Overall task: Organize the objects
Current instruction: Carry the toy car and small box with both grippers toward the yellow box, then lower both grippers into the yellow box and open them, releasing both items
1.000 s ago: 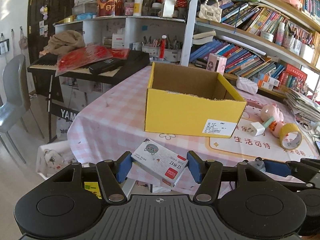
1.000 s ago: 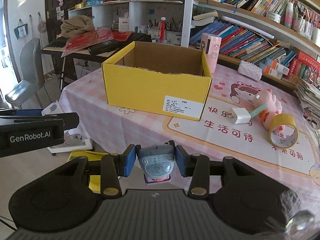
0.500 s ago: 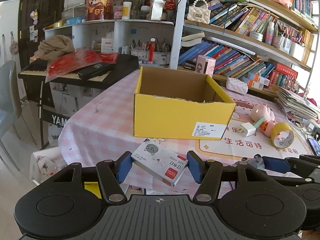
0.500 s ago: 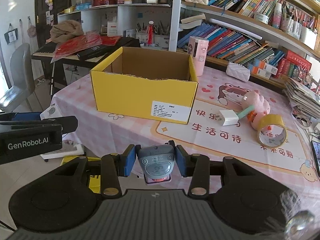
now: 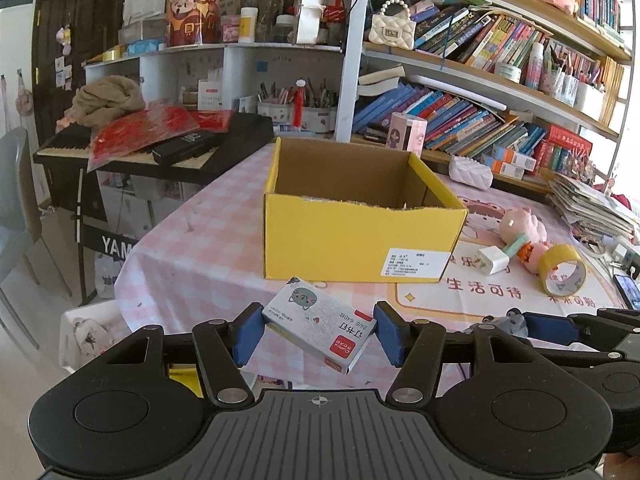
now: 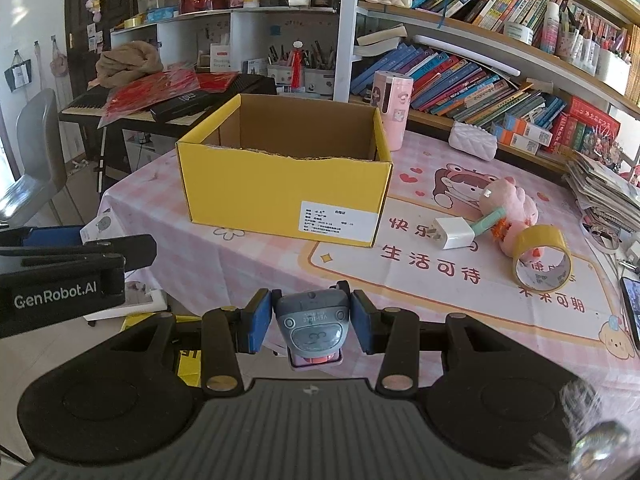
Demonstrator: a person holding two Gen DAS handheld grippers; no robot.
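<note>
My left gripper [image 5: 318, 330] is shut on a small white staple box [image 5: 320, 324] with a cat drawing and a red label, held tilted in front of the table edge. My right gripper [image 6: 310, 320] is shut on a small grey toy car [image 6: 313, 326]. An open yellow cardboard box [image 5: 360, 236] stands on the pink checked tablecloth ahead of both grippers; it also shows in the right wrist view [image 6: 280, 192]. Its inside looks empty as far as I can see. The left gripper's side shows at the left of the right wrist view [image 6: 60, 276].
To the right of the box lie a white charger plug [image 6: 452, 233], a pink plush toy [image 6: 510, 204], a yellow tape roll [image 6: 542, 256] and a phone [image 6: 630, 304]. A pink cylinder [image 6: 392, 110] stands behind the box. Bookshelves are behind, a keyboard piano [image 5: 160, 152] at left.
Both grippers have moved back and up a little with their objects; the yellow box shifted leftward in both views. The grips are unchanged.
</note>
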